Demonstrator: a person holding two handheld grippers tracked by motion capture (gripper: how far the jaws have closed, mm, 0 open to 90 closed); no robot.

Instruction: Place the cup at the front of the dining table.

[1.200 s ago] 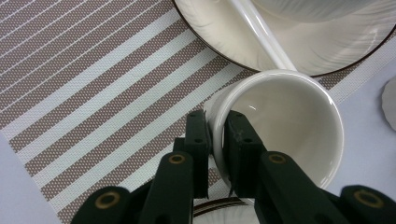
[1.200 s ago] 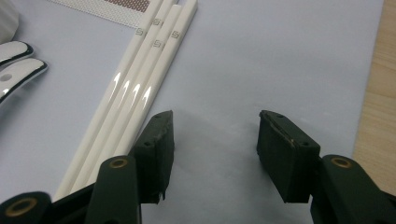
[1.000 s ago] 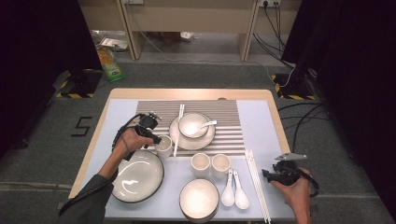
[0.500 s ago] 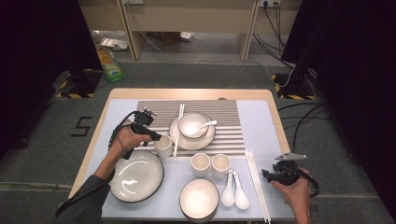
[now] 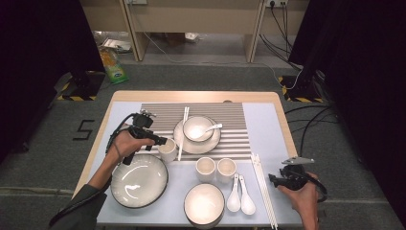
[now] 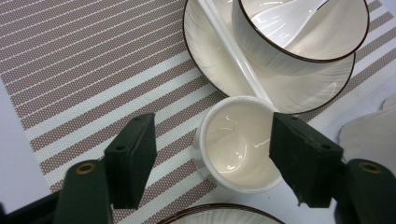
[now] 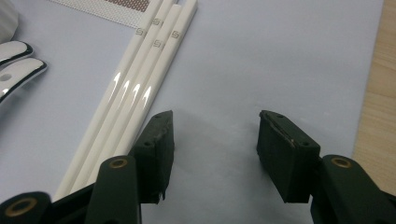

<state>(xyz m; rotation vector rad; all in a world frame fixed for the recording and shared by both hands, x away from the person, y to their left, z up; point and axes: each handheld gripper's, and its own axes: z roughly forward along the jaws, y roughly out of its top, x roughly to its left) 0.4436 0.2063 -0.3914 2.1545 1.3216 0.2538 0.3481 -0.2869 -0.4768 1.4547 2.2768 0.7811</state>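
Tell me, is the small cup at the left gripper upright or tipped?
Upright: the small cup stands on its base, mouth up, empty, at the placemat's edge.

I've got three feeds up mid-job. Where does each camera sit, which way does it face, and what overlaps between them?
High view: above the person's side, looking forward and down on the table; both forearms and grippers show.
Left gripper view: rides the left gripper, looking down at the small cup on the striped mat; jaws just opened, apart from the cup.
Right gripper view: rides the right gripper, facing chopsticks; jaws open, empty.
Shared: the small cup and the chopsticks also appear from above.
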